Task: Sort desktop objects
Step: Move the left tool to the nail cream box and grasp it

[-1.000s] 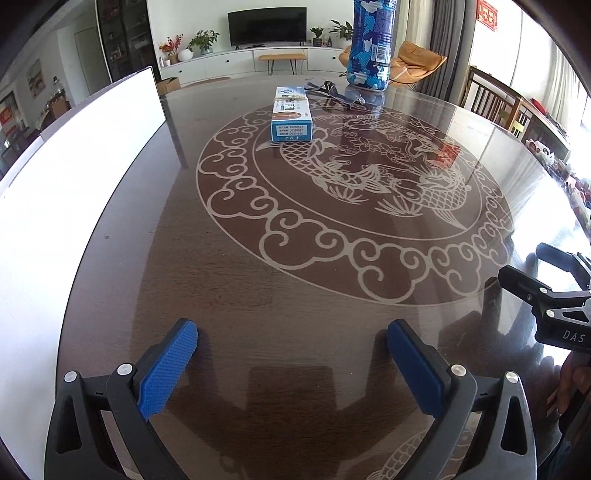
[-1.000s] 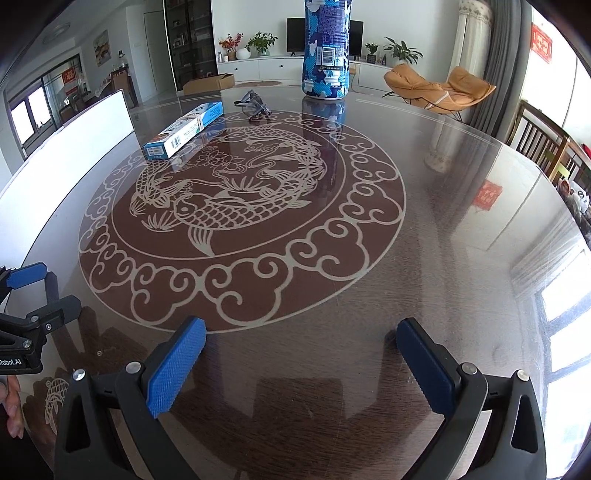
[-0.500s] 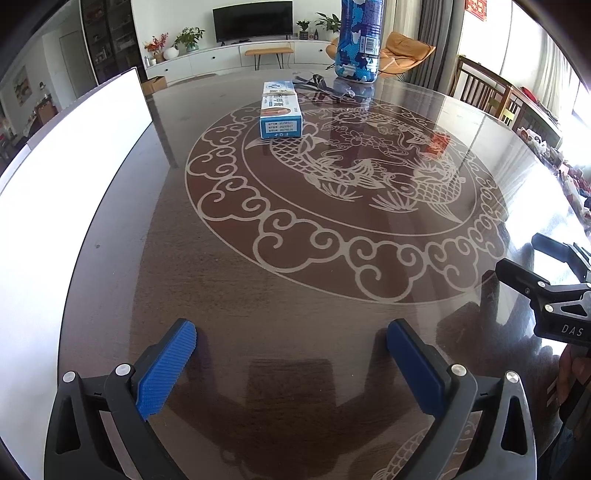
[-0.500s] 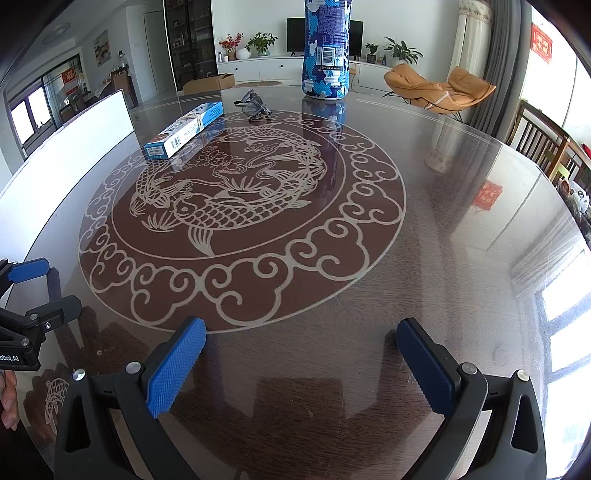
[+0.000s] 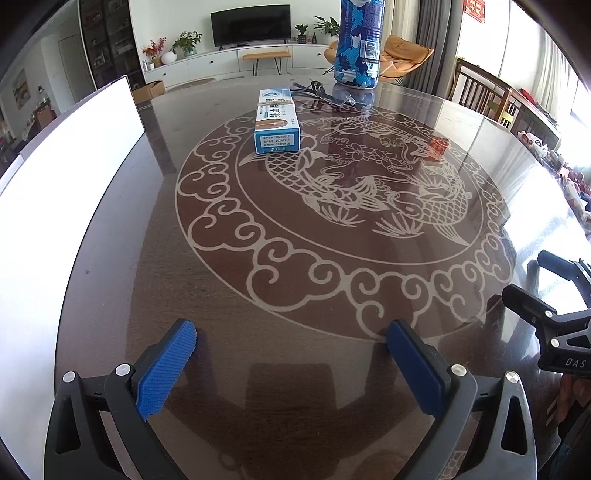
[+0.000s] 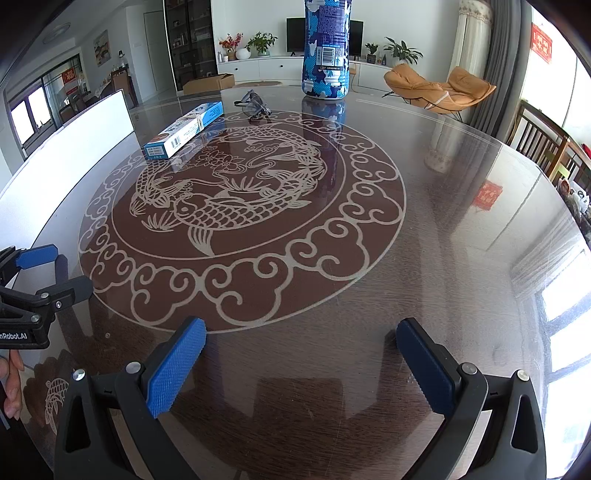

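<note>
Left wrist view: my left gripper (image 5: 291,343) gapes wide, empty; blue-white carton (image 5: 276,122) printed "20250517" lies toward the table's (image 5: 110,295) far edge, glasses (image 5: 325,94) and camouflage bottle (image 5: 357,48) just behind. Right wrist view: my right gripper (image 6: 301,343) wide open, empty; the other gripper's body reads "nRobot.AI"

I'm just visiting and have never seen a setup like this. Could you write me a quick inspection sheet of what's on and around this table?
Surface: dark glossy round table with a pale fish and cloud pattern; strong reflections.
Job's things: blue and white box lying flat; glasses beside it; tall blue patterned bottle standing upright behind them.
Clutter: nothing seen.
Grippers: left gripper open, empty, near the table's near edge; right gripper open, empty.
Cables: nothing seen.
Surroundings: white board along the table's left side; television, plants, orange lounge chair, wooden chairs.
</note>
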Action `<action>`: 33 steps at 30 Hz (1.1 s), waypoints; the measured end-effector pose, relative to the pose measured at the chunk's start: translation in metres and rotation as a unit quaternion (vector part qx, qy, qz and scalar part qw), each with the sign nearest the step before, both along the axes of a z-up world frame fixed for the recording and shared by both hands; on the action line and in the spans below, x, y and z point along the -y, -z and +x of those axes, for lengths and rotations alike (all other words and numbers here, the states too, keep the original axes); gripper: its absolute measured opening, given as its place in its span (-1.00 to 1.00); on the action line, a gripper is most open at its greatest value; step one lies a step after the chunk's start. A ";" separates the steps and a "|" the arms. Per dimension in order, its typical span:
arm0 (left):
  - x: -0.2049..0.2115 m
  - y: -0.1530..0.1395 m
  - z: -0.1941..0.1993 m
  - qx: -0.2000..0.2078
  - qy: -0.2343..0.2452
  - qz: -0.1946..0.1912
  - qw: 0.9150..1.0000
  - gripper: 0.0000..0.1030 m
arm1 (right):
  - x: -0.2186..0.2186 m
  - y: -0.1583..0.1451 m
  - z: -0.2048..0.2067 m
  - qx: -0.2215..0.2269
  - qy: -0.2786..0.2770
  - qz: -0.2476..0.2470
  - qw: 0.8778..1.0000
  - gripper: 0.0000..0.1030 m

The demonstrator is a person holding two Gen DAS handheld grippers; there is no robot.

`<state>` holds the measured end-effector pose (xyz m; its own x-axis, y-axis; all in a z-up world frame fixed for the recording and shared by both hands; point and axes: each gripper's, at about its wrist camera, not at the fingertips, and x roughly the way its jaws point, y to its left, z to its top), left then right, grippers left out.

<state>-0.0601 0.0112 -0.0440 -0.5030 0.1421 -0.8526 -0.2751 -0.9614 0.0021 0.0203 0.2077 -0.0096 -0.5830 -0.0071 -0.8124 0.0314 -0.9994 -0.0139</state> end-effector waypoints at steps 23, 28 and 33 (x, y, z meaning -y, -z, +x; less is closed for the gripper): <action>-0.029 0.000 -0.125 0.006 0.012 -0.001 1.000 1.00 | 0.001 0.000 0.000 0.000 0.000 0.000 1.000 1.00; -0.033 -0.001 -0.144 0.011 0.008 -0.002 1.000 1.00 | 0.000 0.000 0.000 0.000 0.000 0.000 1.000 1.00; -0.035 -0.001 -0.153 0.010 0.005 -0.002 1.000 1.00 | 0.000 0.000 0.000 0.000 0.001 -0.001 1.000 1.00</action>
